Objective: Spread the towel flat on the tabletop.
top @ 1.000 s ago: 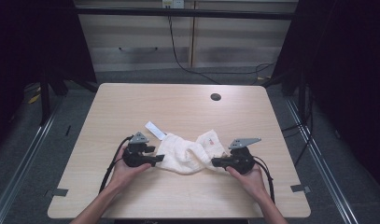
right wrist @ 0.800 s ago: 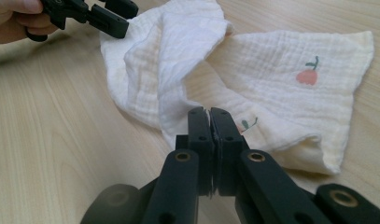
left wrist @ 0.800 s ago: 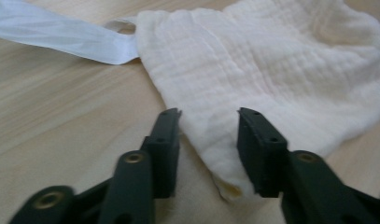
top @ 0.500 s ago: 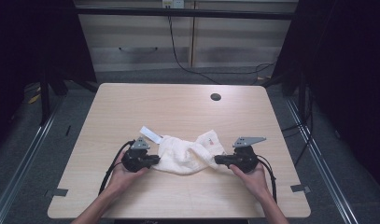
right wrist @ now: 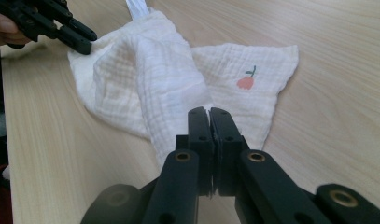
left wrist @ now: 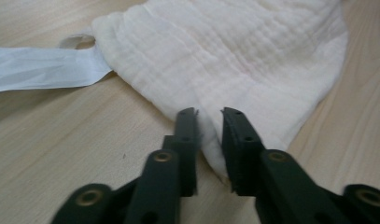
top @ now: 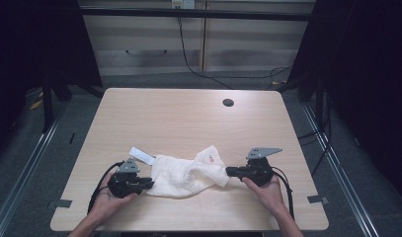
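Cloth stretched wider, right gripper clamping corner

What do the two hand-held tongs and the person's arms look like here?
Both the left tongs and right tongs are black, each topped with a grey three-cornered plate and trailing a black cable. Up close, their flat black jaws show brass-coloured pivot pins. The forearms are bare; no sleeves visible.

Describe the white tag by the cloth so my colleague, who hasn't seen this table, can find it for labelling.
On the wooden table, near its front edge, a crumpled cream muslin cloth lies between the two grippers. At the cloth's far left corner, just beyond the left gripper, a flat white strip sticks out onto the bare wood. It is smooth and bright white, unlike the crinkled cloth with its small tulip print.
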{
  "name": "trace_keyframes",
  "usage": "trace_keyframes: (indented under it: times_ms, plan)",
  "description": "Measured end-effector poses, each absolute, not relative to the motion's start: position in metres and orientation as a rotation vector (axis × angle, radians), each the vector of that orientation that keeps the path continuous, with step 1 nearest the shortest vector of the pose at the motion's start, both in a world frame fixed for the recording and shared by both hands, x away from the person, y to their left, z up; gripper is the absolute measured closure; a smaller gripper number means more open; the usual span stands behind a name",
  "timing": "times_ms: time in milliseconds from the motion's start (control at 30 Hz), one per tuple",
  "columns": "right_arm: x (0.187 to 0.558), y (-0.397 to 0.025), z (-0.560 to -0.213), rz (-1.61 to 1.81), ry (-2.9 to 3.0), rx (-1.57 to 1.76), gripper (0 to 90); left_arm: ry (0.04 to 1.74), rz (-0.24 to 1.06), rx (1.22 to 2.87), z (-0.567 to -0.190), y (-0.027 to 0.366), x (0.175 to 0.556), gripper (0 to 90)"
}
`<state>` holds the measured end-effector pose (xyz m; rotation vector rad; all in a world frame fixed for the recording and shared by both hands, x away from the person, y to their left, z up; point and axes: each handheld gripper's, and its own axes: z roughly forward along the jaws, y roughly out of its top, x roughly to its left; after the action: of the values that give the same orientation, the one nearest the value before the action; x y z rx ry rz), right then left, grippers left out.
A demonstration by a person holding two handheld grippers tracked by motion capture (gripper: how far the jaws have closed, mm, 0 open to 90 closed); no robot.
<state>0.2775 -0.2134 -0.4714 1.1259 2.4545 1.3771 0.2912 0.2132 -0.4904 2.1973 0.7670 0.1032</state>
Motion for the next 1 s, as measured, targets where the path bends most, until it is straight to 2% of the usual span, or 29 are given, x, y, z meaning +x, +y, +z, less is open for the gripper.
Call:
trace_keyframes:
  times_ms: [33, 233, 533, 800, 1000]
  plan:
    - [0.278, -0.213, -0.471, 1.374, 2.456, 1.126, 88.0, 0.773, 0.102, 2.173, -0.487, 0.215, 0.294, 68.7]
    - [0.281, -0.209, -0.472, 1.371, 2.462, 1.123, 88.0, 0.816, 0.145, 2.062, -0.473, 0.215, 0.327, 67.5]
    - [0.284, -0.208, -0.473, 1.377, 2.468, 1.121, 88.0, 0.924, 0.148, 2.064, -0.488, 0.200, 0.370, 67.6]
    - [0.285, -0.210, -0.475, 1.374, 2.460, 1.135, 87.8, 0.901, 0.151, 2.107, -0.495, 0.183, 0.373, 65.2]
    - [0.284, -0.209, -0.474, 1.372, 2.463, 1.121, 87.7, 0.928, 0.166, 2.109, -0.499, 0.185, 0.376, 65.5]
